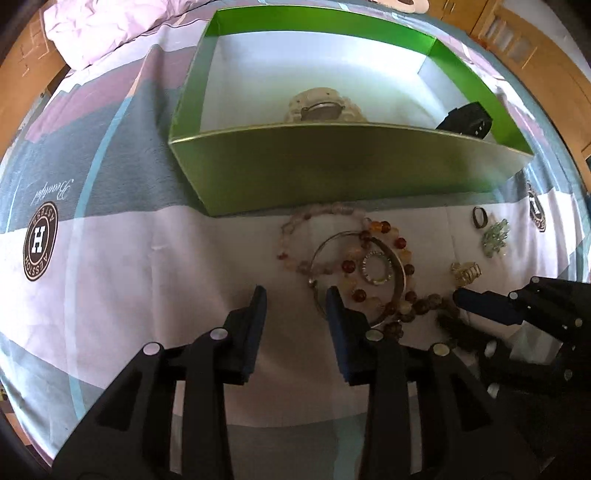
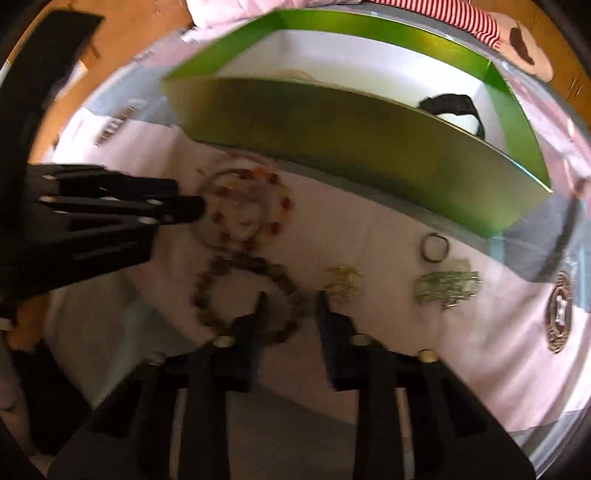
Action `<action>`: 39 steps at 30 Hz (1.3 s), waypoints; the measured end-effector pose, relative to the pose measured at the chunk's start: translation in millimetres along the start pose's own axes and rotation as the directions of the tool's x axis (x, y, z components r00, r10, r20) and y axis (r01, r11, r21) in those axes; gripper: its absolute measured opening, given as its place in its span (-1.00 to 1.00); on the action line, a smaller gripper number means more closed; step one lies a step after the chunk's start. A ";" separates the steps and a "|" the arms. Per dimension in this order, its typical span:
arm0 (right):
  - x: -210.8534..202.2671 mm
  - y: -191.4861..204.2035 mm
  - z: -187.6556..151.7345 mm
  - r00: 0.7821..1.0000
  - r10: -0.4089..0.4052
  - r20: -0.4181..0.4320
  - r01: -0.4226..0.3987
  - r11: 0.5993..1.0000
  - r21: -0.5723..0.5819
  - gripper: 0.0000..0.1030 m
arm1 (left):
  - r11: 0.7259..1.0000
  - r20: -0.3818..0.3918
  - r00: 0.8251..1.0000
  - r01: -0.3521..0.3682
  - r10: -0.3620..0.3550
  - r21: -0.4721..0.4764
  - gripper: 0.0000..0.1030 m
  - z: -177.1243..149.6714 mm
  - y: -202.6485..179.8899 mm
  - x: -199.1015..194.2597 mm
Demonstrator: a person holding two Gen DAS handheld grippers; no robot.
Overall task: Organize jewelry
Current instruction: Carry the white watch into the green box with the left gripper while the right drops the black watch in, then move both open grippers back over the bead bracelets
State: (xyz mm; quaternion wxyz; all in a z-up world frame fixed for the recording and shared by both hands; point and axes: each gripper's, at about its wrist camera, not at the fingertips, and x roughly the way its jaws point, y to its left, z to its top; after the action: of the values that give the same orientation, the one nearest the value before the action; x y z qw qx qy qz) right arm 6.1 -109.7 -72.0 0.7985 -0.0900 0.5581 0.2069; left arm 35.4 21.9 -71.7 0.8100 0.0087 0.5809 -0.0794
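Note:
A green box [image 1: 332,166] with a white floor stands on a bedsheet, holding a pale watch [image 1: 321,107] and a black band [image 1: 465,118]. In front lies a pile: pink bead bracelet [image 1: 295,225], amber bead bracelet [image 1: 399,258], metal bangle [image 1: 321,254], small rhinestone ring [image 1: 376,267]. My left gripper [image 1: 297,295] is open, its right finger at the bangle's edge. My right gripper [image 2: 290,301] is open over a brown bead bracelet [image 2: 221,295]. The right wrist view is blurred. The right gripper also shows at the right of the left wrist view [image 1: 480,299].
A dark ring [image 2: 435,248], a green crystal piece [image 2: 448,286] and a gold clip [image 2: 343,280] lie right of the pile. A pink quilt [image 1: 103,26] is bunched behind the box. The sheet carries round logos [image 1: 40,242].

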 end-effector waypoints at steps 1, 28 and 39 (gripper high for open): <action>-2.0 -0.4 0.2 1.000 -0.016 0.009 0.016 1.000 0.000 -0.86 | 1.000 0.000 1.000 -0.005 0.005 0.004 -0.34 -0.1 -0.8 0.2; -7.7 -17.7 9.6 0.997 -0.022 0.070 0.019 0.999 0.042 -0.89 | 0.998 0.013 0.999 -0.046 0.046 0.033 -0.88 -4.1 -10.2 -5.1; -28.9 -40.4 12.0 0.987 -0.017 0.158 -0.002 0.992 0.123 -0.90 | 0.993 0.151 0.987 0.072 -0.058 -0.090 -0.92 6.0 28.0 -45.9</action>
State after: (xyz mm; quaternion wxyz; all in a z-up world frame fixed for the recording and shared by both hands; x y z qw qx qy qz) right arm 25.3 -148.1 -44.3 0.8453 -0.0260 0.5040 0.1755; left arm 30.6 54.4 -28.7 0.8475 -0.0548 0.5221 -0.0786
